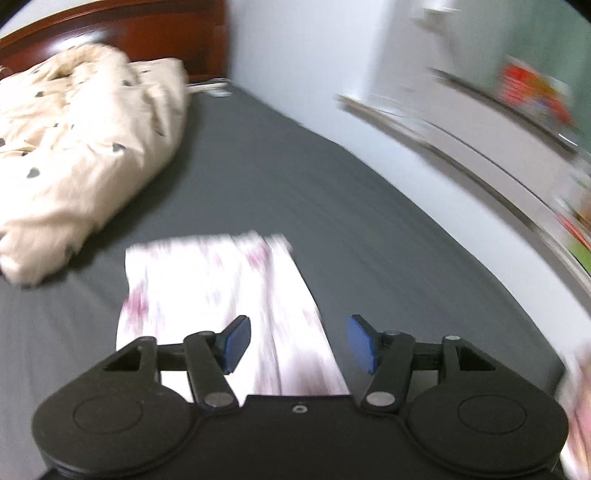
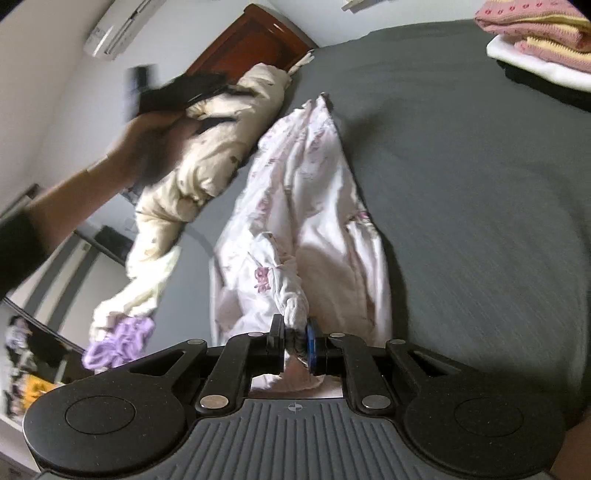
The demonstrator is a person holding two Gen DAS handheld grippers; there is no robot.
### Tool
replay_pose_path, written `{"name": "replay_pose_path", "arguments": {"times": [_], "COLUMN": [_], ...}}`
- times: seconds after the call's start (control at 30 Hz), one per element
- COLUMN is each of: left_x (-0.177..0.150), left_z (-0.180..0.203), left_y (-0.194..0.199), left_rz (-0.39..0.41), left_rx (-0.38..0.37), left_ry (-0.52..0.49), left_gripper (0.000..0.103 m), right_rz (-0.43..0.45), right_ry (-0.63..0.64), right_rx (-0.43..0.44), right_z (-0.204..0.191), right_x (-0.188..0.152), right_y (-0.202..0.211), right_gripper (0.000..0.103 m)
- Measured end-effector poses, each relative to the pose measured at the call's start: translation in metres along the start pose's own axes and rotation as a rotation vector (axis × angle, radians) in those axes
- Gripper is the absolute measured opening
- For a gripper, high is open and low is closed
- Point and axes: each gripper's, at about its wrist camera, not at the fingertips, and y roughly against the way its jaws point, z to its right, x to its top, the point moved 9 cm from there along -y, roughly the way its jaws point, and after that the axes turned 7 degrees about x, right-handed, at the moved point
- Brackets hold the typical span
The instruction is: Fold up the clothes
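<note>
The right tongs (image 2: 296, 341) were pressed together on a bunched corner of the floral garment (image 2: 306, 206), low in the middle of the right wrist view, the cloth wadded into a knot between the pads. The left tongs (image 1: 298, 341) stood spread with nothing between them, their blue pads (image 1: 236, 341) clear of the cloth, above a smeared strip of the same garment that lay at lower centre of the left wrist view. In the right wrist view the left tongs also showed as a dark blur at upper left, carried by the person's arm (image 2: 74, 188). The garment, white with pale purple flowers, lay on the grey bed (image 2: 461, 184) in a long, narrow, rumpled shape that ran from the right tongs up toward the centre of the frame, with loose pleats and a doubled layer near the held end. It looked part-folded lengthwise, so the step in hand was probably a fold with one end held. The next move would call for the free left tongs to take another edge, likely the far end, and for both to draw the cloth flat. A cream quilt (image 1: 85, 147) lay beside it at upper left, and folded clothes (image 2: 535, 33) sat at upper right, well apart.
</note>
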Motion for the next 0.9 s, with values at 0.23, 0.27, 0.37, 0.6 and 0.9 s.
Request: {"name": "replay_pose_path", "arguments": {"times": [0.23,0.27,0.37,0.6,0.9], "left_x": [-0.191,-0.215,-0.264,-0.344,-0.365], "left_z": [0.046,0.052,0.049,0.039,0.062], "left_y": [0.167,0.181,0.200,0.222,0.219], "left_rz": [0.029,0.019,0.008,0.019,0.099], "left_rx": [-0.120,-0.124,-0.067,0.054,0.222], "left_ry": [-0.278,-0.286,-0.211,-0.028,-0.116], "left_gripper": [0.065,0.065,0.065,0.065,0.065], "right_rz": [0.020,0.021,0.034,0.071,0.050], "right_ry": [0.004,0.008,0.007,-0.026,-0.187], "right_rx": [-0.076,-0.079,-0.059,0.051,0.285], "right_z": [0.009,0.010,0.010,-0.001,-0.034], "right_x": [-0.015,-0.016,-0.017,-0.015,0.006], "right_y": [-0.002,-0.002,0.001,0.017,0.025], "right_gripper": [0.011,0.011,0.011,0.011,0.011]}}
